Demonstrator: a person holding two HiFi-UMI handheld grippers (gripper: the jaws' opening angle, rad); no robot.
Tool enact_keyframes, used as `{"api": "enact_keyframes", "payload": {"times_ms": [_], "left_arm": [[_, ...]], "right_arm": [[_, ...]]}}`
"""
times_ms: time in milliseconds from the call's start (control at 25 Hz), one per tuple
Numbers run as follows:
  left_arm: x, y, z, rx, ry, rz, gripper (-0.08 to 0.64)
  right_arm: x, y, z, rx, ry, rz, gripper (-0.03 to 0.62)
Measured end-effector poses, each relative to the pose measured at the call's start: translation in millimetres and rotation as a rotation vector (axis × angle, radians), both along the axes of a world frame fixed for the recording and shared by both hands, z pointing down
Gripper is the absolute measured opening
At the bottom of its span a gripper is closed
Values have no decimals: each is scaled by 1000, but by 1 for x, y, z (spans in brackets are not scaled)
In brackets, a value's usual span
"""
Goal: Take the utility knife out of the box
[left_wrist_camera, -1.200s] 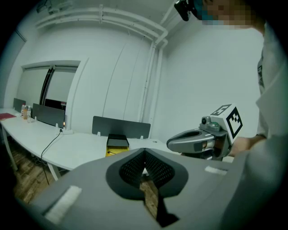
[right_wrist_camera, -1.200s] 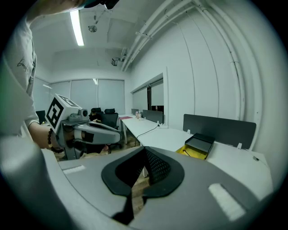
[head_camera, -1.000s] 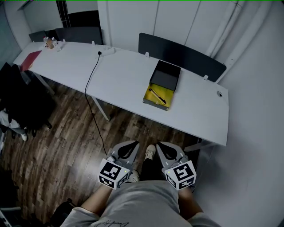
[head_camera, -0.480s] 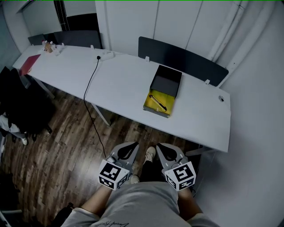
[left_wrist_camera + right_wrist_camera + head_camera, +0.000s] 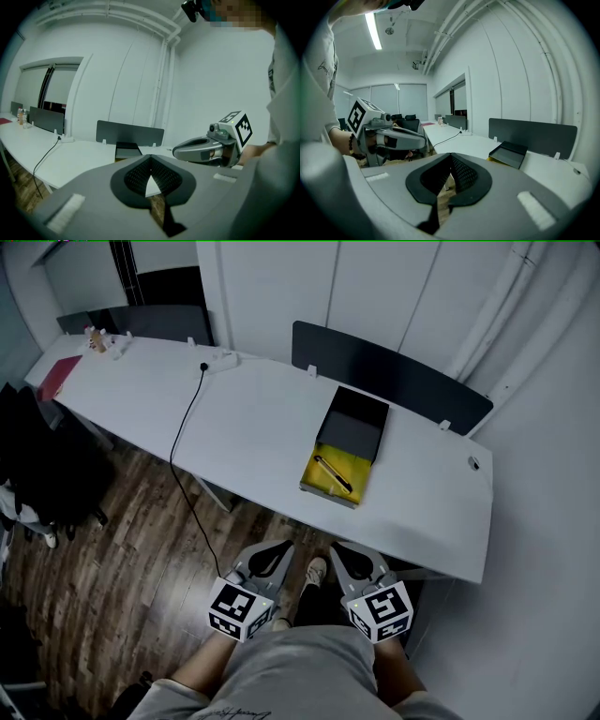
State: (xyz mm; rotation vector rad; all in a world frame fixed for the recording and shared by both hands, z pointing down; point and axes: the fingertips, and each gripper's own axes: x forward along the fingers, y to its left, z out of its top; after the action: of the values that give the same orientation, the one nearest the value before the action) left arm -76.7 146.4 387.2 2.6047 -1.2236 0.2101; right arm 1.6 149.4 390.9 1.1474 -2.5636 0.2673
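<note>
An open box (image 5: 339,474) with a yellow inside lies on the white desk (image 5: 262,418), its black lid (image 5: 353,425) lying just behind it. A dark utility knife (image 5: 333,472) rests slantwise on the yellow. Both grippers are held low in front of the person's body, over the wooden floor and well short of the desk. The left gripper (image 5: 275,547) and right gripper (image 5: 337,547) are shut and hold nothing. In the left gripper view the box (image 5: 127,151) shows beyond the closed left gripper (image 5: 150,157). In the right gripper view the box (image 5: 508,154) lies right of the closed right gripper (image 5: 451,156).
A black cable (image 5: 187,427) runs from a power strip (image 5: 220,356) off the desk's front edge. A dark divider panel (image 5: 394,362) stands behind the box. A red folder (image 5: 56,376) and small bottles (image 5: 94,337) sit far left. Black chairs (image 5: 42,460) stand left; a white wall is close on the right.
The desk and box have slid lower and a little right in the head view, so they are nearer. Both grippers keep their place before the body, still shut.
</note>
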Motion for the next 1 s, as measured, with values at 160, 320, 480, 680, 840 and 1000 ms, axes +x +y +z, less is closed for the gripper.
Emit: {"api": "enact_keyframes", "payload": {"times_ms": [160,320,480,680,840,1000], "left_arm": [[6,-32,1,-7,-3,-13,0],[13,-69,-4,-8,-2,-32,0],[23,-102,-5,-12,-1,-43,0],[36,-139,-7,-11,-2,-69,0],[43,-163,-9,-11,-8,-85,0],[50,-183,-9,-10,-17,-97,1]], "right_arm": [[5,-35,-1,4,0,-16,14],[11,-71,-5,0,-3,-40,14],[21,-107,-6,-2,7,-53,15],[35,-147,-12,9,7,-76,15],[42,-173,-12,10,8,-96,15],[48,-192,-9,1,18,-116,15]]}}
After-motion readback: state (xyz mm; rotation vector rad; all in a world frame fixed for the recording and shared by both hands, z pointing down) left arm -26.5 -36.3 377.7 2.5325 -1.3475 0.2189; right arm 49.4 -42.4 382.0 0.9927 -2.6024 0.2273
